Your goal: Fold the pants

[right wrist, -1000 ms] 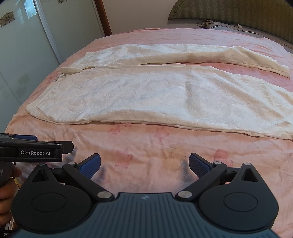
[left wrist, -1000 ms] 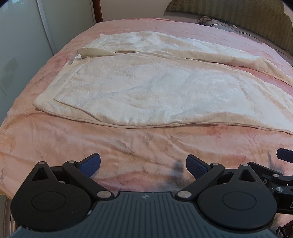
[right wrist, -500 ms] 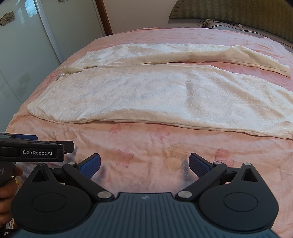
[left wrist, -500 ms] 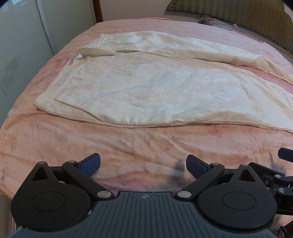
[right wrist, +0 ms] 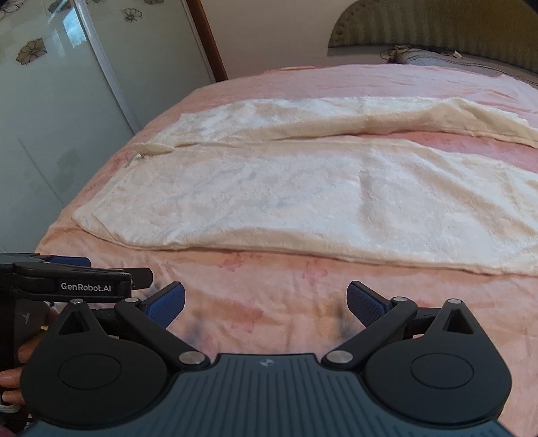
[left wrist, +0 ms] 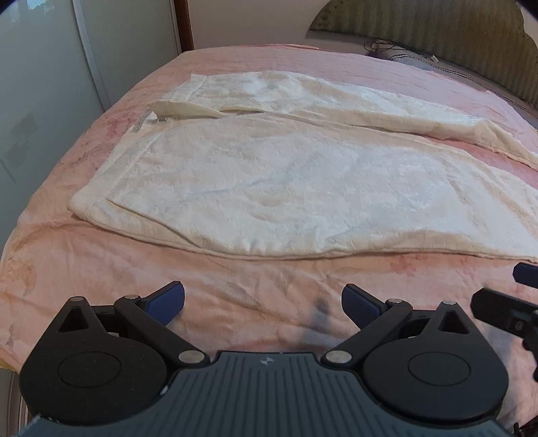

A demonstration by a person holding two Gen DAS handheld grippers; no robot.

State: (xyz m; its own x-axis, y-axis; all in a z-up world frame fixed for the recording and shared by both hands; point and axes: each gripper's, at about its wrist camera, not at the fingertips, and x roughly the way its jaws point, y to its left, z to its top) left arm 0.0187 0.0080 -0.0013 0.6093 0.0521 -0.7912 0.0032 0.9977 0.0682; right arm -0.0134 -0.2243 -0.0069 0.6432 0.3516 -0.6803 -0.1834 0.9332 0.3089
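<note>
Left gripper (left wrist: 263,302): its jaws are standing wide apart, the blue pads are holding nothing and are hovering over the bare pink blanket (left wrist: 255,289), on the near side of the pants.

Right gripper (right wrist: 265,302): its jaws are also spread wide, gripping nothing, and are hanging above the blanket just in front of the near hem of the cloth.

Cream pants (left wrist: 302,174): they are lying flat and unfolded on the bed, well in front of both grippers and not touching them.

Long axis of the pants: it is running across the views from left to right; the waistband (left wrist: 111,174) is pointing to the left, toward the glass wardrobe doors (right wrist: 50,111), and the legs are stretching to the right.

Legs: the near leg (right wrist: 386,215) is lying wide and smooth; the far leg (right wrist: 386,117) is lying narrower beside it, and a strip of pink is showing between them at the right.

Fly: a flap (left wrist: 183,109) at the waist is lying turned open.

Hand (right wrist: 15,369): in the right wrist view, fingers are holding the handle of the left gripper at the left edge.

Headboard (left wrist: 420,23): it is standing at the far right end of the bed.
</note>
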